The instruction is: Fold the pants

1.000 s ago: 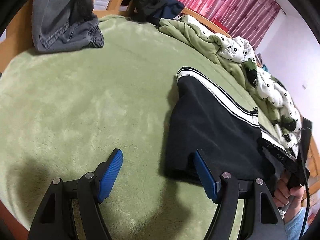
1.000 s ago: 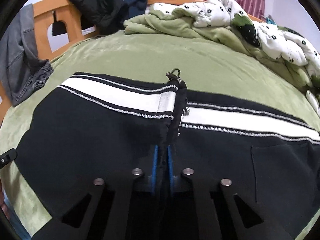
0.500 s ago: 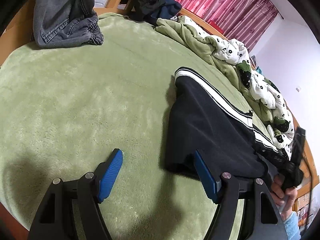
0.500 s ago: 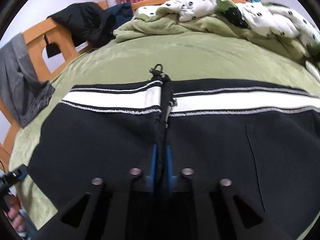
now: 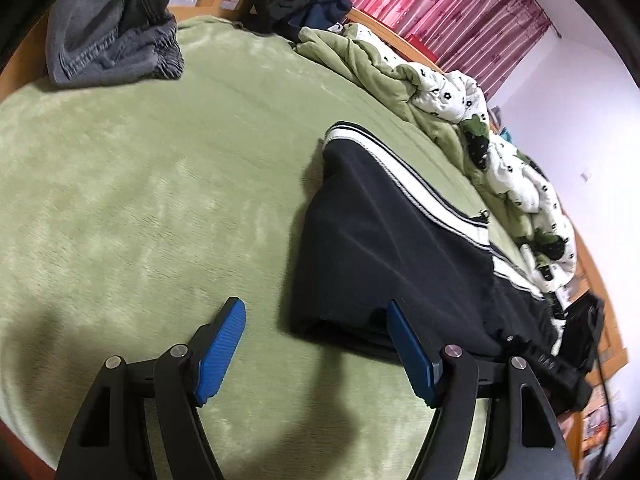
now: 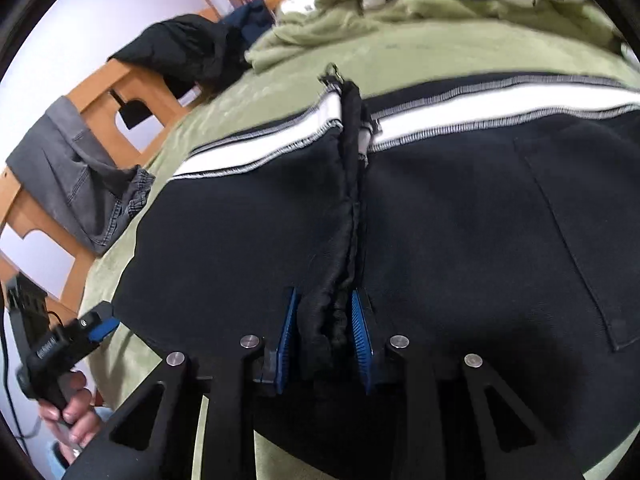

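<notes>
**Black pants lie folded on the green bed**

The black pants (image 5: 380, 248) with a white side stripe (image 6: 280, 148) lie on the green blanket (image 5: 140, 200), toward three o'clock in the left wrist view. The left gripper (image 5: 316, 344) hangs with its fingers spread wide, its right blue pad (image 5: 410, 354) touching the pants' near edge. The right gripper (image 6: 324, 340) has its fingers narrowed around a bunched black fold of the pants. Grey jeans (image 5: 108, 40) lie at eleven o'clock, a crumpled quilt (image 5: 440, 92) at one.
</notes>
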`<state>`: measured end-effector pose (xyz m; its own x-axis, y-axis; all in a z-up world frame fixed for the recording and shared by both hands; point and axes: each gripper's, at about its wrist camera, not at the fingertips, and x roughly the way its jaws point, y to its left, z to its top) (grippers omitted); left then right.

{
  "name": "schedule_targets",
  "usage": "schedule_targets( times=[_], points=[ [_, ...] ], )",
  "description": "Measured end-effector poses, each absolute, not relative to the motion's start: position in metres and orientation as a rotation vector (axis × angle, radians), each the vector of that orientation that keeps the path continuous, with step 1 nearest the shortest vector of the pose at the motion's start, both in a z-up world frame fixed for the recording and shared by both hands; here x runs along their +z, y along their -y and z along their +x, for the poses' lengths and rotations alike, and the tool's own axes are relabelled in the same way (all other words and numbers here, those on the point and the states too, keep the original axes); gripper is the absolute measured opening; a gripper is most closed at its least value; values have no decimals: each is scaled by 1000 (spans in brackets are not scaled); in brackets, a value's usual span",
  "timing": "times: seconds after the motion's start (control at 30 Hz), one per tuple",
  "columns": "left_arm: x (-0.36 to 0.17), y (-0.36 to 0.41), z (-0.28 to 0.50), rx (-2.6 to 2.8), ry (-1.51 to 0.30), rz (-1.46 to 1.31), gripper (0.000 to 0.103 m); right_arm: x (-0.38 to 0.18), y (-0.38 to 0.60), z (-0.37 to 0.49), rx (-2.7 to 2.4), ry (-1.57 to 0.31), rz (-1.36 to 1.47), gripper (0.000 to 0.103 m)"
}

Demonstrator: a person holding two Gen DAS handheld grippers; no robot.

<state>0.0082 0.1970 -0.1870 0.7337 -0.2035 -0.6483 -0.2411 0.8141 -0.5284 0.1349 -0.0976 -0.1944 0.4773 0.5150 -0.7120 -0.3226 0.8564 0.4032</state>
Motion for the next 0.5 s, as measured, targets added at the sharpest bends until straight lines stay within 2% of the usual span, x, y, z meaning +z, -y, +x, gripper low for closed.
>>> schedule_targets(
  times=[0.2,0.3,0.33,0.37,0.47,0.5],
  points=[
    [-201,-192,24,-14,-772,-691,71,-192,105,129,541,-949,235,30],
    [-202,-192,28,8,-757,-725,71,-179,116,115,518,-912,194,37],
    [-201,-190,29,12,-755,-724,70,-177,121,111,512,-906,185,45],
    [-200,-188,30,21,-751,-722,59,-174,129,106,496,-897,173,50],
    [-192,-178,34,68,-760,-650,26,-168,153,92,465,-871,142,46],
    [-186,-175,33,74,-749,-631,20,-167,161,87,471,-871,143,46]
  ],
)
